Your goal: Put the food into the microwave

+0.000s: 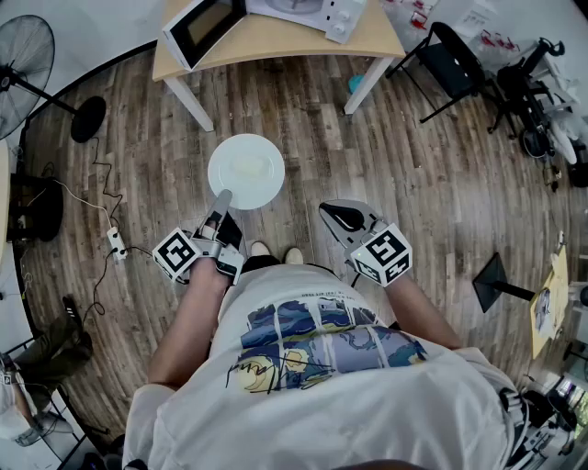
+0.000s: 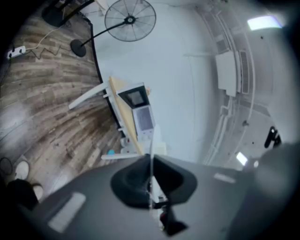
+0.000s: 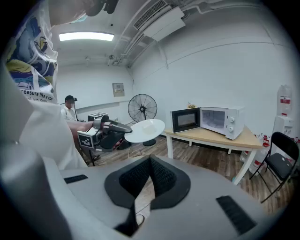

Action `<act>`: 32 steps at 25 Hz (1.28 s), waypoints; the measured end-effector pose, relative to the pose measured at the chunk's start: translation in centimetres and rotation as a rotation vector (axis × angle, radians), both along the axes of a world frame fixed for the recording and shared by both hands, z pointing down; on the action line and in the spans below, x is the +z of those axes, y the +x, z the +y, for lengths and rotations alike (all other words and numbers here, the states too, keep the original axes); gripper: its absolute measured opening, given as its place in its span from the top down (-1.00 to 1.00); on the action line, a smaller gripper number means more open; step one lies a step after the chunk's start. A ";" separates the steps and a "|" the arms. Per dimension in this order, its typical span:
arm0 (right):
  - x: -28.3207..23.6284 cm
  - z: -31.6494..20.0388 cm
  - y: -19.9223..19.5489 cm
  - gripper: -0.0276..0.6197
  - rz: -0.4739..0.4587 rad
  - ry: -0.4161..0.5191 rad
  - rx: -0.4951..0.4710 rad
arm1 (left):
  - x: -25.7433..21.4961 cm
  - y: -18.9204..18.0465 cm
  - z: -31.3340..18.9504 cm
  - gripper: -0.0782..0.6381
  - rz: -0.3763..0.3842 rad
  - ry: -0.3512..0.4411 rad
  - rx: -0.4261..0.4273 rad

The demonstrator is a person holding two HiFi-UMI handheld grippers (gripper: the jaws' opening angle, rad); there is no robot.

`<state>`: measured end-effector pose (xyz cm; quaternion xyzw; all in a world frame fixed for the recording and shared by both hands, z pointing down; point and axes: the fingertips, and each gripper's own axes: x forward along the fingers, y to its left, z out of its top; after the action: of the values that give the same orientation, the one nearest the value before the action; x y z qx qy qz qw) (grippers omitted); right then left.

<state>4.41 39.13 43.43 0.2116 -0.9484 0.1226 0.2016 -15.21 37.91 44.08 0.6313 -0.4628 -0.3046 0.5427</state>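
A white plate [image 1: 246, 171] with a pale portion of food [image 1: 248, 166] hangs over the wooden floor, level. My left gripper [image 1: 220, 200] is shut on its near rim. In the left gripper view the plate [image 2: 151, 149] shows edge-on as a thin line between the closed jaws. The right gripper view shows it too, plate [image 3: 145, 130] and left gripper [image 3: 123, 127] together. My right gripper [image 1: 333, 213] is shut and holds nothing, to the right of the plate. The white microwave [image 1: 303, 11] stands on a wooden table [image 1: 266, 39] ahead, with its door [image 1: 204, 27] swung open.
A standing fan [image 1: 23, 50] is at the far left, and a power strip with a cable [image 1: 117, 243] lies on the floor nearby. Right of the table is a black folding chair [image 1: 450, 60]. A person [image 3: 70, 108] stands at the back of the room.
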 end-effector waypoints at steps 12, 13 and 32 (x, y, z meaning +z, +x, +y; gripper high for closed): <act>1.8 -5.2 1.8 0.90 0.020 0.008 0.048 | 1.9 0.7 -6.1 0.73 0.024 0.011 0.019; 1.7 -6.8 1.8 0.90 0.025 0.004 0.063 | 2.0 0.7 -7.9 0.73 0.030 0.007 0.026; -0.2 -27.5 -0.6 0.77 0.029 -0.022 0.330 | 4.4 -2.5 -35.9 0.73 0.029 -0.010 0.165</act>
<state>3.77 11.68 43.20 0.3639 -0.8965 0.1612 0.1949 -17.68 1.98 48.47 0.6600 -0.4030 -0.2656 0.5757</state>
